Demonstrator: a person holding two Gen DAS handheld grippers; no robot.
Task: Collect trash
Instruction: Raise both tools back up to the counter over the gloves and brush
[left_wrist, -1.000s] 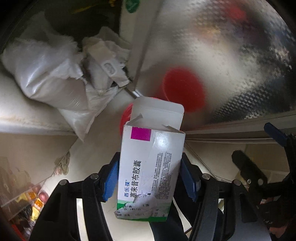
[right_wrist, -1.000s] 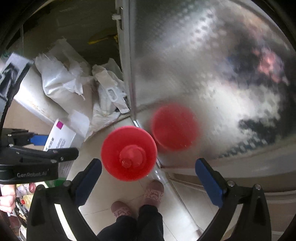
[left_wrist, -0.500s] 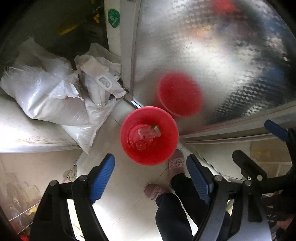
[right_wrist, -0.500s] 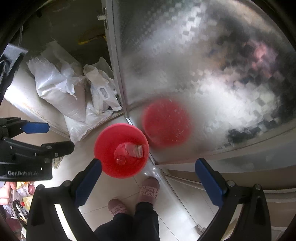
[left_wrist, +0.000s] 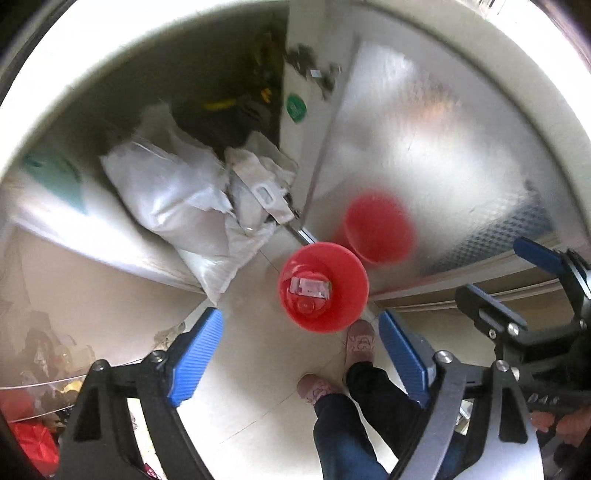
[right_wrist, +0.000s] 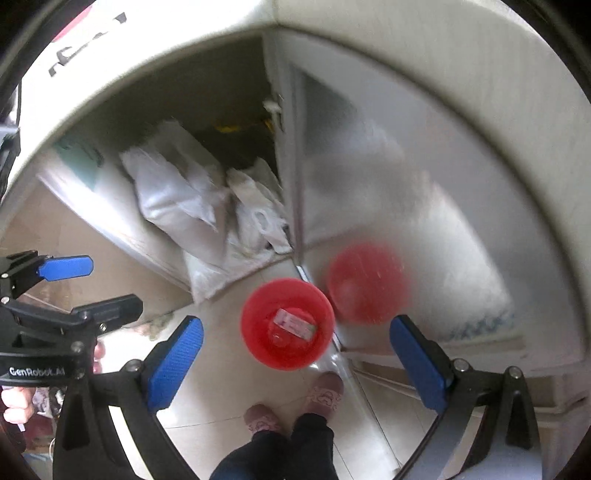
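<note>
Both views look steeply down at a pale tiled floor (left_wrist: 258, 369). A red bin (left_wrist: 323, 286) stands on it, close against the foot of a shiny metal door (left_wrist: 424, 155) whose surface throws back a blurred red reflection of the bin. Inside the bin lies a small white box (left_wrist: 309, 287) with a pink patch, resting flat near the bottom; the right wrist view shows it (right_wrist: 294, 325) tilted across the bin's floor.

The left tool (left_wrist: 301, 354) hangs above the bin with its blue-padded fingers spread wide and nothing between them. The right tool (right_wrist: 295, 363) is likewise spread wide and empty, with the bin showing in the gap between its fingers.

To the left of the door, an open dark recess holds crumpled white plastic bags (left_wrist: 173, 192), piled against each other and spilling down toward the floor, just left of the bin.

The person's feet in pink patterned slippers (right_wrist: 327, 393) stand on the tiles on the near side of the bin.
</note>
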